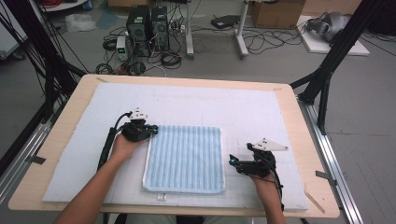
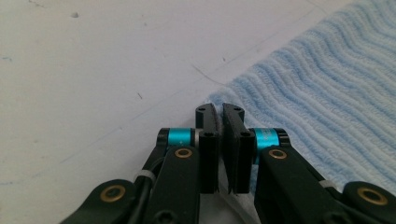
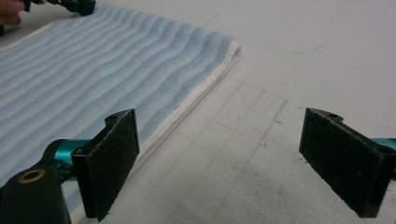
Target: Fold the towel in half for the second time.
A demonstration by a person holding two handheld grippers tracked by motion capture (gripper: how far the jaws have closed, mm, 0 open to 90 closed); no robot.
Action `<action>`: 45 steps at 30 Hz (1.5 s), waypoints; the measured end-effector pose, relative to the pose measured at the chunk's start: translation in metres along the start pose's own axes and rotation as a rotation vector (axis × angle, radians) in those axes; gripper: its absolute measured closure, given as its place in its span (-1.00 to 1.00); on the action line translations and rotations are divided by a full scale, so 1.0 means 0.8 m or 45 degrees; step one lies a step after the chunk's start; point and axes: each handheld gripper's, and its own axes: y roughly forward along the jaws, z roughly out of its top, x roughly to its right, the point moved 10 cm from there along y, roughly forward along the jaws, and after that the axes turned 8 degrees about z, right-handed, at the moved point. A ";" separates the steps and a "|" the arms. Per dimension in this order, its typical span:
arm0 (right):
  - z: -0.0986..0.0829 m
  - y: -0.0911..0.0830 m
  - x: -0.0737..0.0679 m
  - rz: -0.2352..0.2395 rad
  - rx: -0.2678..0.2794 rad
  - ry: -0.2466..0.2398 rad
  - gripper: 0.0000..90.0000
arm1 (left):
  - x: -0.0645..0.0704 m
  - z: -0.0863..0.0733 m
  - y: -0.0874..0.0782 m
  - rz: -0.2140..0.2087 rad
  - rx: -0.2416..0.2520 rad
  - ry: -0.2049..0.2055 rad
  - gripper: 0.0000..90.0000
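A blue striped towel lay flat on the white mat that covered the wooden tabletop, nearer the tabletop's near edge than its far edge and roughly midway between the left and right edges. It was folded into a rough square with a pale border along its sides.

The left hand-held gripper sat at the towel's far left corner. In the left gripper view its jaws stood nearly pressed together, only a thin slit between them, with the towel's corner right at their tips; whether any cloth was caught between them could not be told. The person's left hand held it from behind, the forearm running back toward the near left corner of the tabletop.

The right hand-held gripper rested on the mat just beside the towel's right edge, toward the near right corner of the towel. Its jaws stood wide apart and empty in the right gripper view, one just at the towel's pale edge, the other over bare mat.
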 end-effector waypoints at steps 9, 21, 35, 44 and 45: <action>0.010 0.013 -0.013 0.060 0.016 0.058 -0.75 | 0.009 0.014 -0.018 -0.093 0.119 -0.076 0.91; 0.032 0.049 -0.027 0.058 -0.077 -0.030 -0.74 | 0.020 0.016 -0.027 -0.135 0.179 -0.108 0.90; 0.080 0.098 0.007 -0.057 -0.153 -0.088 -0.42 | 0.011 0.022 -0.034 -0.154 0.222 -0.170 0.90; 0.063 0.139 0.035 -0.098 -0.365 0.011 -0.60 | 0.007 0.022 -0.035 -0.161 0.229 -0.196 0.89; 0.060 0.143 0.037 -0.113 -0.376 0.011 -0.62 | 0.007 0.022 -0.035 -0.162 0.229 -0.198 0.89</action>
